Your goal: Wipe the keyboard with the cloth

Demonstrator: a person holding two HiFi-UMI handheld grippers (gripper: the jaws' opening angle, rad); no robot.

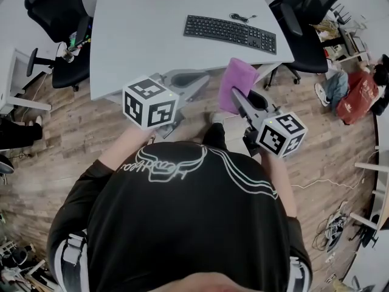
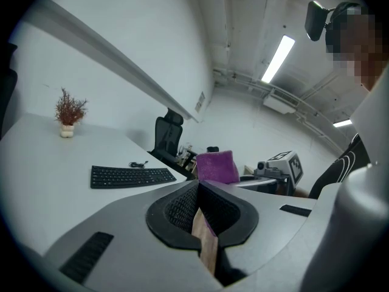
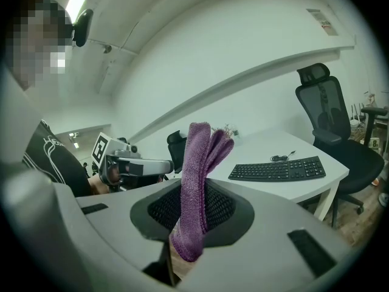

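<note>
A black keyboard [image 1: 230,33] lies on the white desk [image 1: 152,35], toward its right side; it also shows as the keyboard [image 2: 130,176] in the left gripper view and the keyboard [image 3: 278,169] in the right gripper view. My right gripper [image 1: 239,97] is shut on a purple cloth [image 1: 236,84], which stands up between its jaws as the cloth [image 3: 198,187]. It hovers off the desk's near edge, short of the keyboard. My left gripper [image 1: 193,81] is shut with nothing in it, held level beside the desk's edge. The purple cloth [image 2: 216,166] is visible from it too.
Black office chairs stand at the desk's far left [image 1: 58,11] and right [image 1: 307,23]. A small potted plant [image 2: 68,113] sits on the desk's far end. A cable [image 1: 242,18] trails behind the keyboard. A person in red [image 1: 358,93] sits on the wooden floor at right.
</note>
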